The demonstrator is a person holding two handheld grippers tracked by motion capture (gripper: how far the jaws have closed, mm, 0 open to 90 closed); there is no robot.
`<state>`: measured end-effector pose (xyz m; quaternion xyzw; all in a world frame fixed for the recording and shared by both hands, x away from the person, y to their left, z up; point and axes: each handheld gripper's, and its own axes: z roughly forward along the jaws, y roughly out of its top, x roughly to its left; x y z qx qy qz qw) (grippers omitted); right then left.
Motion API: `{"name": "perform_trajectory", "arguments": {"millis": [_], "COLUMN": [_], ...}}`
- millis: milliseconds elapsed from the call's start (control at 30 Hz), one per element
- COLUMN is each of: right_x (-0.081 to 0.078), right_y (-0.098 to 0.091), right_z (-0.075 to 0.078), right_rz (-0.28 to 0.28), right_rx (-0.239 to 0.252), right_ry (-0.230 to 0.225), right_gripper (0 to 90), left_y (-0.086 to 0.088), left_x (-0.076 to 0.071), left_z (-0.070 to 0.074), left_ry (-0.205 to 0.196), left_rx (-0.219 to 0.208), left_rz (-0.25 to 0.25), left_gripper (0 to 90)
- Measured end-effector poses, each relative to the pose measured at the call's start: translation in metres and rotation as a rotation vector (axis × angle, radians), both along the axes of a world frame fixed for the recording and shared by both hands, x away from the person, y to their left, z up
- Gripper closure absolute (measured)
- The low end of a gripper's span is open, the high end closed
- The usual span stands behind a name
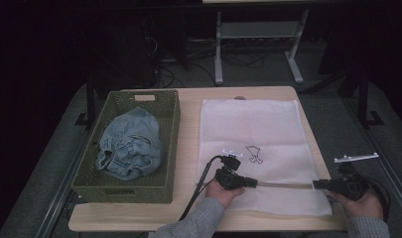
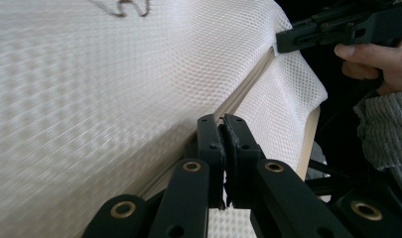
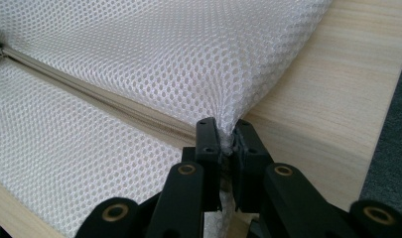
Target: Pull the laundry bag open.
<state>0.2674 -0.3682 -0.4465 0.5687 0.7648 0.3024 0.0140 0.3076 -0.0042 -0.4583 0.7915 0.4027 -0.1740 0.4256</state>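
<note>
While both hands sit at the near table edge, the scene reads as follows:
Left gripper (image 1: pixel 251 182): jaws pinched together on the zip line of the white mesh laundry bag (image 1: pixel 253 129); it seems to clamp the slider, though that part is hidden between the pads
Right gripper (image 1: pixel 317 185): jaws closed on a bunch of mesh at the bag's near right corner, at the zip's end
Zip (image 1: pixel 285 185): runs taut between the two grippers, along the bag's near edge
Mesh bag: lies flat on the right half of the wooden table (image 1: pixel 188 124), small dark emblem near its middle
Green basket (image 1: pixel 171 129): left of the bag, holding crumpled blue denim (image 1: pixel 131 144)
</note>
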Motion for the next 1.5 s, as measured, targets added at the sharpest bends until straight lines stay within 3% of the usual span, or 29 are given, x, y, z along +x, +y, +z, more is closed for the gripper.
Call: {"name": "perform_trajectory", "arguments": {"millis": [433, 967, 1267, 1500], "right_x": [0.001, -0.001, -0.005, -0.009], "right_y": [-0.006, -0.030, -0.049, -0.066], "right_z": [0.007, 0.014, 0.018, 0.019], "right_rz": [-0.008, -0.036, -0.072, -0.099], "right_rx": [-0.064, -0.129, -0.153, -0.153], "right_ry": [0.004, 0.013, 0.015, 0.013], "right_gripper": [82.9, 82.9, 82.9, 82.9], "left_y": [0.039, 0.071, 0.077, 0.079], "left_x": [-0.005, -0.018, -0.022, -0.029], "left_z": [-0.001, 0.001, 0.003, 0.001], "left_ry": [0.002, -0.012, -0.036, -0.032], "left_rx": [-0.024, -0.024, -0.003, 0.054], "left_rz": [0.052, 0.095, 0.121, 0.125], "left_gripper": [87.5, 87.5, 87.5, 87.5]}}
